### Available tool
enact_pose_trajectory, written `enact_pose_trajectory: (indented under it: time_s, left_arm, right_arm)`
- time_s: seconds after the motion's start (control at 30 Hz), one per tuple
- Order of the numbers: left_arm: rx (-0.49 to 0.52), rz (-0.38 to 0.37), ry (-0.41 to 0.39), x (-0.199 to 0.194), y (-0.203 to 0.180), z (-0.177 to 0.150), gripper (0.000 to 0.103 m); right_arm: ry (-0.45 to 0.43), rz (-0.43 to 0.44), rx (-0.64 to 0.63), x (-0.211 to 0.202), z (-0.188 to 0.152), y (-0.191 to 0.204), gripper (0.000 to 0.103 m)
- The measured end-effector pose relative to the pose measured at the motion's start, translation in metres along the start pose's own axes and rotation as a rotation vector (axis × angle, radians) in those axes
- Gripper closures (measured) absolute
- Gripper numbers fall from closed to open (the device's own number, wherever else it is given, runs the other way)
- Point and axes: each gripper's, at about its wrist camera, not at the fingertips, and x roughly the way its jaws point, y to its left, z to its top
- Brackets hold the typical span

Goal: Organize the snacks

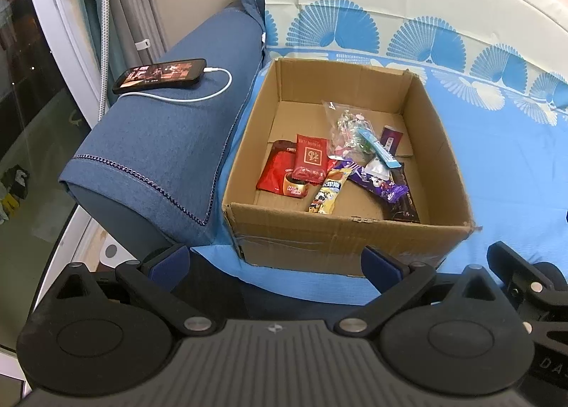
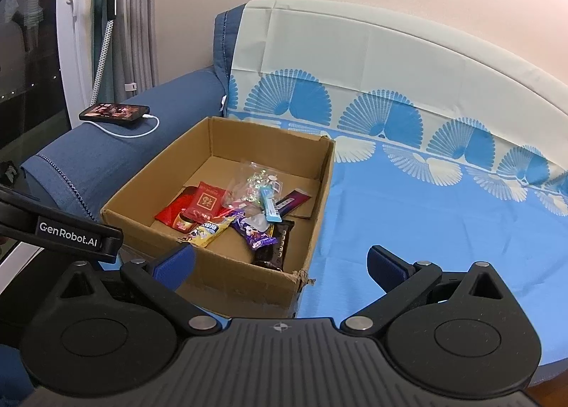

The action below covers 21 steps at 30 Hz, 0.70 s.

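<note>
A cardboard box [image 1: 340, 229] is seen open-topped on the blue cloth [image 2: 408, 229] spread over the sofa seat, pushed up vs. the blue armrest [image 1: 159, 151] at its left side. All snacks in view are already inside the box: two red packets [image 1: 301, 165] overlapping at the left, a yellow bar [image 1: 328, 194] in front of them, a clear bag of small sweets [image 1: 349, 130] toward the back, a light blue stick [image 1: 378, 149] leaning across it, purple wrappers [image 1: 380, 183] and a dark bar [image 2: 277, 247] at the right-front corner. No snack is seen on the cloth outside the box. The left tongs [image 1: 277, 261] are spread wide w/ nothing between the pads, held back just short of the box's near wall; the right tongs [image 2: 282, 261] are likewise spread and empty, over the box's near-right corner. A phone [image 1: 159, 76] on a white cable [image 1: 213, 87] lies on the armrest, well apart from the work. Judged from this, the gathering step looks done or nearly so, and what's left is prob. tidying the pile inside, or a pull-back. If sorting is meant, the next move would call for a reach down past the near wall, a pinch on one top-lying wrapper, e.g. the yellow bar, w/o dragging the overlapped neighbours
</note>
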Motion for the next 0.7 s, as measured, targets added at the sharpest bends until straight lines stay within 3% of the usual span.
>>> enact_pose_trajectory:
  time_s: [0.7]
  left_arm:
    - [-0.019,-0.002,-0.009,-0.0016,0.0008,0.0010,0.000]
  right_arm:
    - [-0.027,0.028,0.003,-0.0029,-0.0010,-0.0033,0.000]
